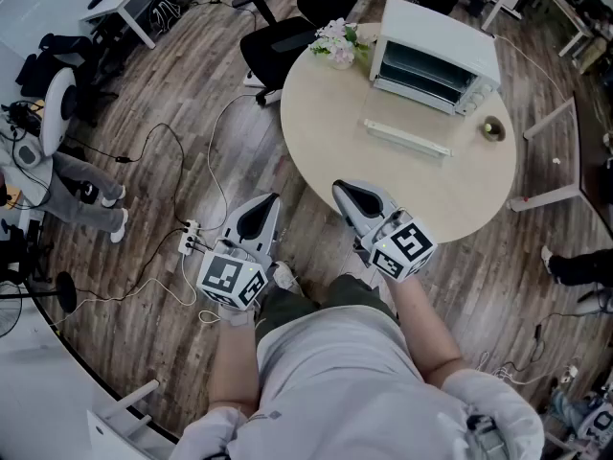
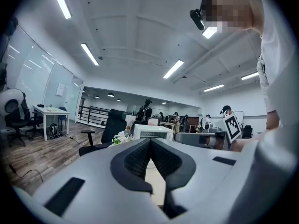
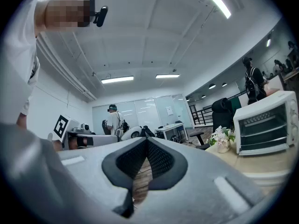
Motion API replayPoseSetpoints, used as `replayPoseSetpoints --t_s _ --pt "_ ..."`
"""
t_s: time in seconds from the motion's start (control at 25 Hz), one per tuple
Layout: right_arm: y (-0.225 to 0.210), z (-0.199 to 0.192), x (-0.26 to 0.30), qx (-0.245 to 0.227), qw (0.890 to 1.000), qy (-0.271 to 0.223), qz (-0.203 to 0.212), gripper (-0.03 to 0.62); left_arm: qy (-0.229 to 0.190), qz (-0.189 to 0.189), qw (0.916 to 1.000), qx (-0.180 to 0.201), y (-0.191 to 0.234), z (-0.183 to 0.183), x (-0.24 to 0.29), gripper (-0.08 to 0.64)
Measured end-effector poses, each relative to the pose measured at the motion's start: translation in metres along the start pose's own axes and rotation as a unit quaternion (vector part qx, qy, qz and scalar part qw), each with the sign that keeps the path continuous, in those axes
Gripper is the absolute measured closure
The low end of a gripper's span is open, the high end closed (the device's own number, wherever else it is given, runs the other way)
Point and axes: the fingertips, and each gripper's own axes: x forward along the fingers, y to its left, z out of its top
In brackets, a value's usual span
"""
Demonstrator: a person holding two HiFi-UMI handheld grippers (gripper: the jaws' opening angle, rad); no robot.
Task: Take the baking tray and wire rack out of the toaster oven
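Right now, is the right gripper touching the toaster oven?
No. The right gripper is at the near edge of the table, well apart from the toaster oven on the far side.

The toaster oven [image 1: 436,60] is white, the round table [image 1: 402,185] pale beige, the floor [image 1: 172,103] streaked grey-brown planks. The left gripper [image 1: 272,199] and right gripper [image 1: 338,187] are light grey (marker cubes [image 1: 230,278] white with black squares). The office chair [image 1: 287,38] is black, the flowers [image 1: 335,36] white.
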Motion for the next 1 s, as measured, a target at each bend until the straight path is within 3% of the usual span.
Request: replayPoseSetpoints --t_s 0.72,1.0 --pt "-0.011 -0.034 0.139 0.014 0.997 0.010 -0.072 0.586 0.018 -0.066 0.9968 -0.043 0.171 -0.007 -0.001 0.561" --pt "-0.033 -0.052 0.194 0.037 0.996 0.021 -0.084 0.586 0.033 -0.082 0.9946 -0.054 0.220 -0.014 0.027 0.561"
